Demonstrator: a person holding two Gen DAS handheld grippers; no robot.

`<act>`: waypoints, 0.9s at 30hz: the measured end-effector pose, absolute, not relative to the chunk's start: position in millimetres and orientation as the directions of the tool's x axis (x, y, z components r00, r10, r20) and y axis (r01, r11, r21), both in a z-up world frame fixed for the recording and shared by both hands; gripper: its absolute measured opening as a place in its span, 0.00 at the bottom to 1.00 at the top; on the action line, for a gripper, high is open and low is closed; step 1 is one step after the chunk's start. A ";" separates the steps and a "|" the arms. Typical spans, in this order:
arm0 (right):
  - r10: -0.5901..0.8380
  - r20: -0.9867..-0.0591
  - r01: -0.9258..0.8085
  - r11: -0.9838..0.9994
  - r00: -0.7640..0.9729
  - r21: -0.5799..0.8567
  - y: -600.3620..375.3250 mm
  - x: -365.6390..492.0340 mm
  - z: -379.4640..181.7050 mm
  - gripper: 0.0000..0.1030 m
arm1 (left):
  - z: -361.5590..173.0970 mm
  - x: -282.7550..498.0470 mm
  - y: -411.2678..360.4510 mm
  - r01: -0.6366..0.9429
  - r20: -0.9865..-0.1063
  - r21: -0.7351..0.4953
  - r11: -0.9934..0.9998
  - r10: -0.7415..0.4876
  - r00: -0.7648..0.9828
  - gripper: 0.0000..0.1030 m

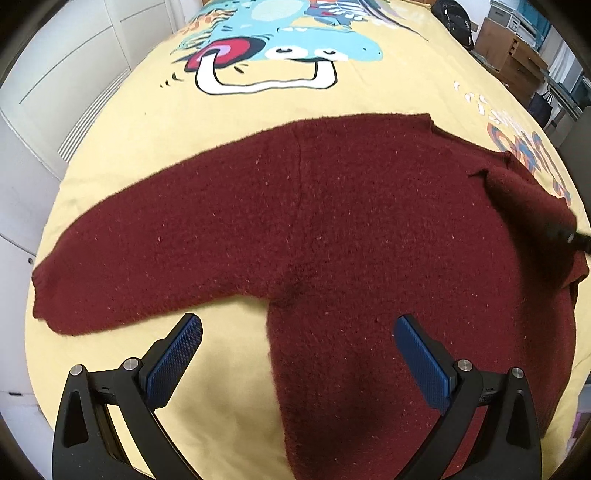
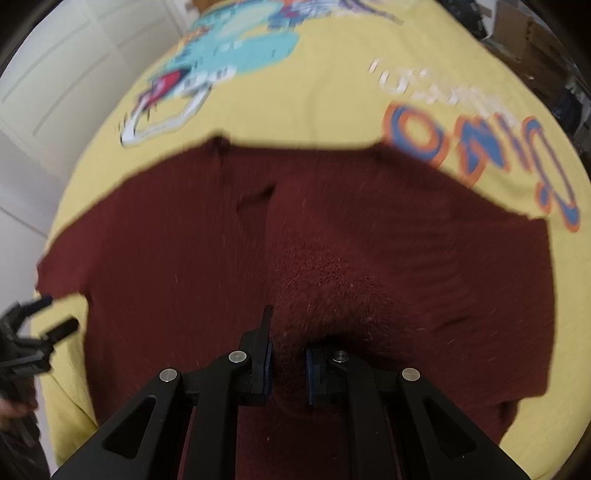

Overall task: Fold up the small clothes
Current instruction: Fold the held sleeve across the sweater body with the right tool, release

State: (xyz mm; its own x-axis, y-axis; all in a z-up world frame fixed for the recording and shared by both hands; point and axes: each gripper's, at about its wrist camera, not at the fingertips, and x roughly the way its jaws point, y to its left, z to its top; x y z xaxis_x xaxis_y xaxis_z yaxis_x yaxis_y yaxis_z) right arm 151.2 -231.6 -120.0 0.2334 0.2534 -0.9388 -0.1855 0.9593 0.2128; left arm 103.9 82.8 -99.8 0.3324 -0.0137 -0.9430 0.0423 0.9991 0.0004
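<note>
A dark red knitted sweater (image 1: 332,206) lies spread on the yellow printed bed sheet (image 1: 147,122), one sleeve (image 1: 129,258) stretched out to the left. My left gripper (image 1: 297,328) hangs open just above the sweater's armpit, one pad over the sheet and the other over the body. In the right wrist view, which is blurred, my right gripper (image 2: 288,343) is shut on a bunched fold of the sweater (image 2: 325,288), lifted over the body (image 2: 166,240). That gripper's dark tip (image 1: 576,240) shows at the right edge with the folded-over sleeve. The left gripper (image 2: 55,314) appears at the far left.
White cupboard doors (image 1: 55,74) stand along the left of the bed. Cardboard boxes and clutter (image 1: 517,48) and a black bag (image 1: 454,18) sit beyond the far right corner. A cartoon print (image 1: 280,44) covers the sheet's far half.
</note>
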 end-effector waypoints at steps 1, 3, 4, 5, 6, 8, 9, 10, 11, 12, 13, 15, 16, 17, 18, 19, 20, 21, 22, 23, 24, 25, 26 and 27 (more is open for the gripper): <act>0.250 -0.943 -0.185 0.960 0.220 0.211 -229.5 150.2 -125.3 0.13 | -101.6 103.6 83.2 0.042 -0.945 0.000 0.999 -0.014 0.327 0.99; 0.235 -0.951 -0.191 0.962 0.201 0.197 -227.5 145.7 -136.0 0.14 | -104.8 102.5 83.3 0.041 -0.948 -0.002 0.999 -0.015 0.318 0.99; 0.229 -0.954 -0.194 0.962 0.195 0.191 -225.5 145.9 -140.4 0.15 | -106.0 102.0 83.7 0.041 -0.949 -0.003 0.999 -0.016 0.316 0.99; 0.219 -0.957 -0.195 0.964 0.192 0.181 -224.3 146.0 -143.8 0.16 | -106.9 101.4 83.7 0.041 -0.949 -0.004 0.999 -0.017 0.314 0.99; 0.212 -0.958 -0.194 0.965 0.192 0.174 -223.9 146.1 -144.9 0.17 | -107.7 101.0 83.7 0.042 -0.950 -0.004 0.999 -0.017 0.312 0.99; 0.210 -0.958 -0.186 0.967 0.194 0.174 -223.9 146.3 -143.9 0.21 | -109.0 101.2 84.0 0.044 -0.951 0.000 0.999 -0.013 0.310 0.99; 0.204 -0.959 -0.186 0.968 0.198 0.168 -224.7 145.8 -140.8 0.30 | -109.4 100.8 83.8 0.045 -0.951 0.004 0.999 -0.010 0.309 0.99; 0.199 -0.959 -0.191 0.968 0.204 0.161 -226.1 144.8 -136.8 0.37 | -109.5 100.6 83.3 0.048 -0.951 0.006 0.999 -0.009 0.309 0.99; 0.198 -0.958 -0.200 0.967 0.209 0.157 -228.3 143.4 -130.8 0.56 | -109.3 100.4 83.0 0.050 -0.950 0.008 0.999 -0.008 0.311 0.99; 0.200 -0.956 -0.208 0.966 0.215 0.155 -231.3 141.8 -123.2 0.67 | -108.7 100.2 83.1 0.050 -0.950 0.012 0.999 -0.005 0.313 0.99; 0.200 -0.954 -0.217 0.964 0.222 0.151 -235.1 139.1 -118.0 0.69 | -108.5 100.4 83.0 0.051 -0.949 0.015 0.999 -0.002 0.314 0.99; 0.179 -0.958 -0.225 0.966 0.225 0.127 -247.1 133.6 -108.9 0.74 | -107.8 101.0 82.4 0.052 -0.948 0.020 0.998 0.003 0.317 0.99; 0.172 -0.958 -0.223 0.967 0.228 0.120 -254.9 130.7 -105.2 0.74 | -107.4 101.3 81.8 0.053 -0.948 0.023 0.998 0.005 0.318 0.99; 0.170 -0.957 -0.217 0.969 0.236 0.119 -267.6 125.5 -100.5 0.74 | -107.0 101.2 81.1 0.054 -0.947 0.025 0.998 0.006 0.320 0.99; 0.167 -0.956 -0.209 0.971 0.243 0.117 -276.5 122.0 -97.3 0.74 | -106.8 101.4 80.2 0.056 -0.947 0.027 0.998 0.007 0.321 0.99; 0.158 -0.955 -0.196 0.974 0.250 0.110 -286.4 118.8 -93.8 0.75 | -106.6 101.0 78.9 0.060 -0.947 0.029 0.998 0.008 0.322 0.99; 0.141 -0.955 -0.180 0.979 0.260 0.095 -299.8 112.9 -91.5 0.75 | -106.3 101.1 76.5 0.064 -0.947 0.032 0.997 0.009 0.322 0.99; 0.121 -0.955 -0.163 0.984 0.270 0.079 -312.0 107.6 -90.8 0.75 | -106.0 100.8 73.6 0.071 -0.946 0.036 0.997 0.011 0.323 0.99; 0.100 -0.955 -0.136 0.989 0.279 0.064 -327.0 103.3 -91.2 0.75 | -106.0 100.7 70.6 0.077 -0.946 0.040 0.996 0.013 0.323 0.99; 0.078 -0.955 -0.103 0.993 0.285 0.051 -343.1 99.2 -92.7 0.75 | -106.5 100.7 67.4 0.084 -0.946 0.043 0.995 0.014 0.323 0.99; 0.055 -0.955 -0.071 0.997 0.290 0.036 -358.4 95.2 -95.6 0.75 | -107.2 100.8 62.0 0.097 -0.947 0.049 0.994 0.015 0.321 0.99; 0.031 -0.956 -0.046 0.999 0.291 0.018 -370.4 93.2 -99.4 0.75 | -107.6 100.5 58.9 0.104 -0.947 0.051 0.993 0.015 0.319 0.99; 0.003 -0.958 -0.020 1.000 0.288 -0.003 -382.4 91.0 -105.1 0.75 | -108.4 101.2 54.1 0.116 -0.948 0.052 0.992 0.013 0.319 0.99; -0.018 -0.959 0.003 1.000 0.283 -0.018 -394.7 89.8 -111.0 0.75 | -109.3 101.9 47.5 0.131 -0.948 0.055 0.990 0.010 0.317 0.99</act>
